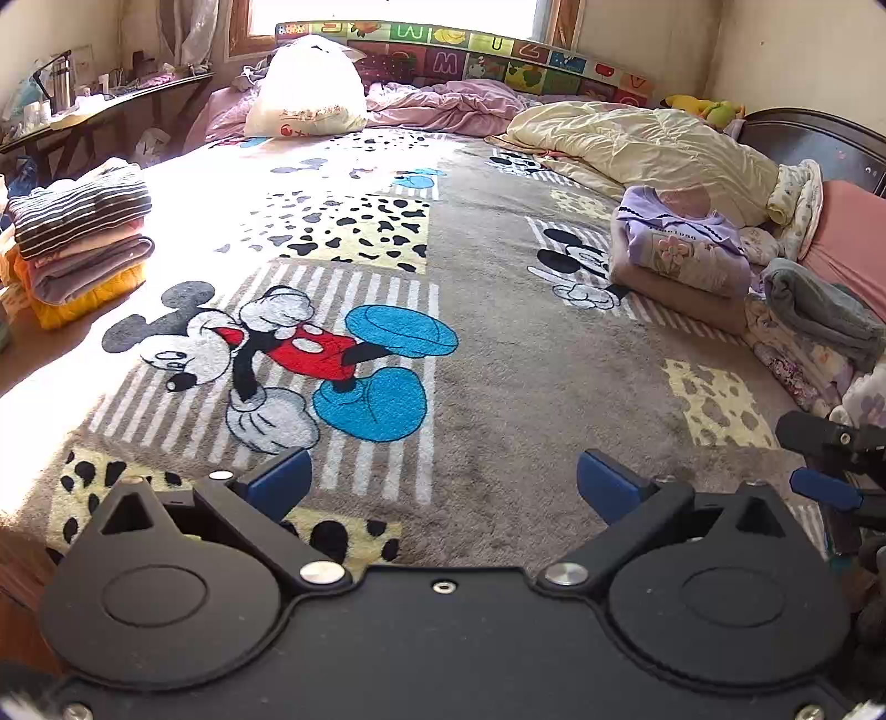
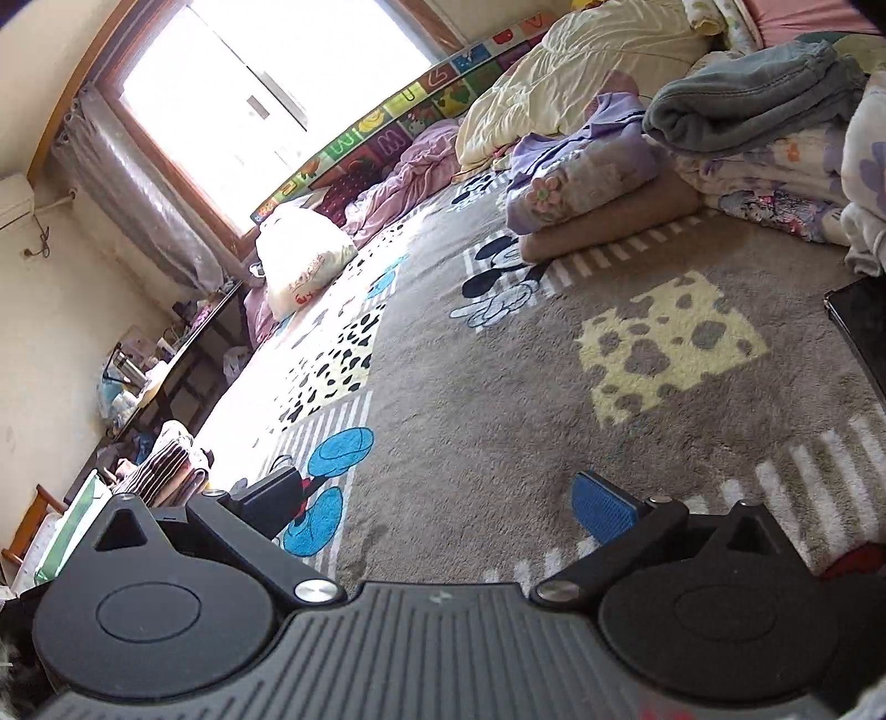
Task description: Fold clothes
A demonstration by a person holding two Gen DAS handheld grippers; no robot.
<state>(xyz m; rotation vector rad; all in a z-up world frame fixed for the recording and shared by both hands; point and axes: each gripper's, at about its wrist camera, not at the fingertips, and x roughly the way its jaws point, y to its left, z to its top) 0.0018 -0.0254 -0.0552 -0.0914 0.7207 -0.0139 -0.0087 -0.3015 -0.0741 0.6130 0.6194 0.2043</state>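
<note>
Two sets of tongs over the bed, and both stand spread wide with nothing between their blue pads. The left tongs hover above the grey cartoon-mouse blanket, pointing straight up the bed toward the window. The right tongs sit tilted over the same blanket, and from the left wrist view they show at the far right edge.

Clothes now: on the left edge of the bed there's a folded stack, a striped piece on top, grey and orange layers beneath. Across on the right side, a purple top with a flower print lies folded on a tan folded piece, just in front of a cream quilt. Beside that, nearer the right tongs, a grey-green garment rests rumpled on a heap of floral fabric.

Up at the far end, a white plastic bag sits next to a crumpled pink quilt. A cluttered bench stands left of the bed.
</note>
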